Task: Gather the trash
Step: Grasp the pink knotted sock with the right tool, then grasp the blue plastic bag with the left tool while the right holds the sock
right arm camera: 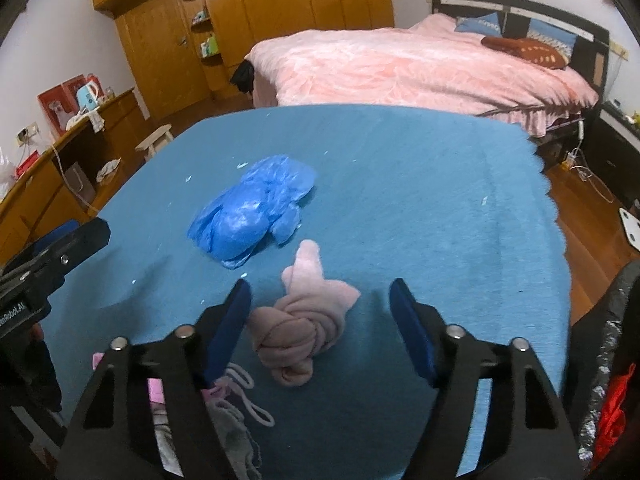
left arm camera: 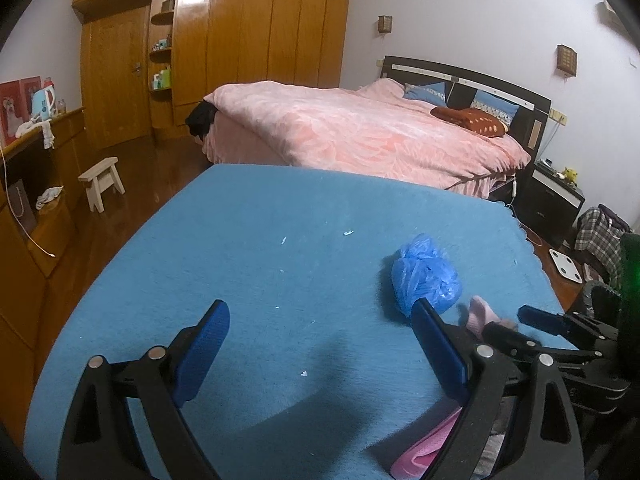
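A crumpled blue plastic bag [right arm camera: 252, 210] lies on the blue cloth-covered table [right arm camera: 420, 200]; it also shows in the left wrist view [left arm camera: 424, 276]. A knotted pink sock [right arm camera: 304, 316] lies just in front of it, between the open fingers of my right gripper [right arm camera: 320, 304], which hovers over it, empty. My left gripper [left arm camera: 320, 320] is open and empty, to the left of the bag, its right finger close to it. Small white paper scraps [left arm camera: 348, 233] dot the cloth. The right gripper [left arm camera: 532, 318] shows at the left wrist view's right edge.
A pink-covered bed [left arm camera: 360, 132] stands beyond the table. A wooden wardrobe [left arm camera: 240, 40], a small stool [left arm camera: 102, 178] and a side counter [left arm camera: 40, 160] are at the left. Pink and grey cloth items [right arm camera: 224, 408] hang at the table's near edge.
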Demonstrator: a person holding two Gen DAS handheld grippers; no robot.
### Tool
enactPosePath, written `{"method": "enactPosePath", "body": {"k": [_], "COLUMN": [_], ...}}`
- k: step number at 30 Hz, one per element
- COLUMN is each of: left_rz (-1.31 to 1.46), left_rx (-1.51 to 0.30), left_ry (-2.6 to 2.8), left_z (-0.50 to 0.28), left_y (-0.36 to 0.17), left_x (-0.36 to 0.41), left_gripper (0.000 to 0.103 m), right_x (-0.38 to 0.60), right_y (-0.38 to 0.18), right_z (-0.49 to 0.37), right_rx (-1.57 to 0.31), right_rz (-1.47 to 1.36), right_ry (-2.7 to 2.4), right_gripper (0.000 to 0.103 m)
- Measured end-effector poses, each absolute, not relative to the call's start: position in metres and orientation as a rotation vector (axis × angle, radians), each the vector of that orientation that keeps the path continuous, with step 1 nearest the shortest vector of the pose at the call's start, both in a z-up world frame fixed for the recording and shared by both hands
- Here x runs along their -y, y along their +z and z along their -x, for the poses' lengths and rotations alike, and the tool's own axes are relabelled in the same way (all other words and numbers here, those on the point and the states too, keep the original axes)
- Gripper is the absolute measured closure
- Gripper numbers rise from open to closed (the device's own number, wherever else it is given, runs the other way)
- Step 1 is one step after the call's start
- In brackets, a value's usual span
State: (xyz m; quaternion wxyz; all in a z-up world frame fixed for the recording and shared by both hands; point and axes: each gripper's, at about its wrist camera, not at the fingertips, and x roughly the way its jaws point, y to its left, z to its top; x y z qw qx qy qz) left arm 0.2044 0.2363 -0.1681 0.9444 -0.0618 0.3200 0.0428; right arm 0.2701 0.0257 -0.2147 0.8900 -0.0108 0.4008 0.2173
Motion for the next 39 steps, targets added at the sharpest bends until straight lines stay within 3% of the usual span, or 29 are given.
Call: {"method": "enactPosePath", "body": {"k": [4, 12, 32, 36, 39], "left_rz": [0.125, 0.121, 0.114, 0.121, 0.122], "left_rx": [-0.656, -0.664, -0.744, -0.788, -0.817], "left_ry": [0.084, 0.064, -0.104, -0.136, -0.158], "left_z": [-0.206, -0.214, -0.283, -0.291, -0.296], "left_y": [-0.17, -0.171, -0.185, -0.195, -0.201], "left_x": [-0.237, -0.235, -0.189, -0.18, -0.175], "left_gripper": [0.013, 0.013, 0.02, 0.026, 0.036], "right_x": [-0.032, -0.032, 0.017, 0.018, 0.018], "right_y": [-0.216, -0.215, -0.19, -0.193, -0.193], "right_z": [-0.268, -0.267, -0.302, -0.301, -0.3], "right_rx": [-0.853, -0.873, -0.793, -0.799, -0.8], "right_rz": [0.036, 0.028, -0.025, -0.027, -0.03], "right_ry": [0.493, 0.529, 0.408, 0.408, 0.409], "right_gripper": [0.055, 0.063, 0.063, 0.063, 0.063]}}
